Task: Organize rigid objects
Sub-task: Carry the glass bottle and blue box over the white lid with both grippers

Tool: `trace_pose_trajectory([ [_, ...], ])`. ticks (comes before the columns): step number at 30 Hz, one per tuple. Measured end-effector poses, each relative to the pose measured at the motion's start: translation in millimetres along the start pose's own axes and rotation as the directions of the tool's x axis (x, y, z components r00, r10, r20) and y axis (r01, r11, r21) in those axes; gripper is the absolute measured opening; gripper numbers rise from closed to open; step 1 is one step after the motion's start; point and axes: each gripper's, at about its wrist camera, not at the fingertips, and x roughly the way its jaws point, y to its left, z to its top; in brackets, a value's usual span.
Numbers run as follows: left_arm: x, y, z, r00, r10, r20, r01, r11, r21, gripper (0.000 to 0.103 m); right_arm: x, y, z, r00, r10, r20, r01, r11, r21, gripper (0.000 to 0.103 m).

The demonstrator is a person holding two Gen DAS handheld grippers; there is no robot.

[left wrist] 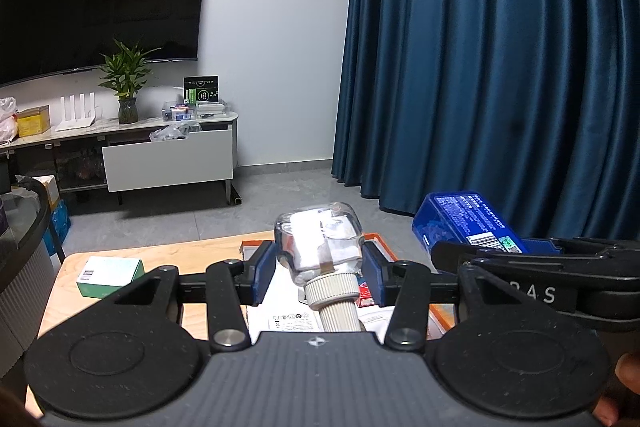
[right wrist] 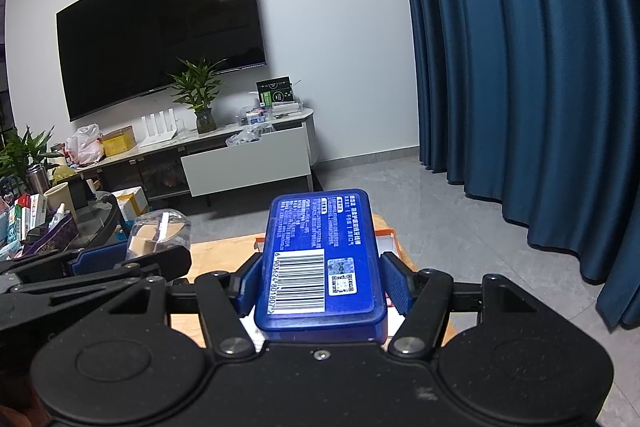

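Clear glass: a small bottle (left wrist: 320, 243) with a ribbed cream cap (left wrist: 334, 301) lies on its side between the blue pads of the left gripper (left wrist: 319, 277), cap toward the camera, paper label facing up.
Left jaws: clenched on the bottle, one pad pressed to each side of the glass body.
Blue plastic: a flat box (right wrist: 320, 263) with white print, a barcode and a code sticker on its upper face sits in the right gripper (right wrist: 322, 285), long side pointing away from the camera.
Right jaws: grasping the box by its two long sides, blue pads touching it.
Position of the two: the grippers are side by side, both held above the table; in the left view the box (left wrist: 468, 227) shows at the right, beyond the other gripper's black linkage.
Below: a light wooden table (left wrist: 120, 307) carries an orange-edged tray (left wrist: 380, 239) with white papers, directly under both held things.
On the table, left: a white and green carton (left wrist: 110, 275), well apart from the tray.
Edge of view: a fingertip (left wrist: 628, 371) at the lower right of the left view.
Beyond: grey floor, a dark blue curtain (right wrist: 520, 67), a low cabinet (right wrist: 248, 163) with a potted plant (right wrist: 198, 91) and a wall-mounted television (right wrist: 160, 27).
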Motion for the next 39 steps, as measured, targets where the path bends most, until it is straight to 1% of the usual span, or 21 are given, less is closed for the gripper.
trace_pose_trajectory([
  [39, -2.1, -4.4, 0.5, 1.000, 0.001, -0.004, -0.001, 1.000, -0.018, 0.047, -0.5, 1.5, -0.5, 1.000, -0.006, 0.000, 0.006, 1.000, -0.005, 0.075],
])
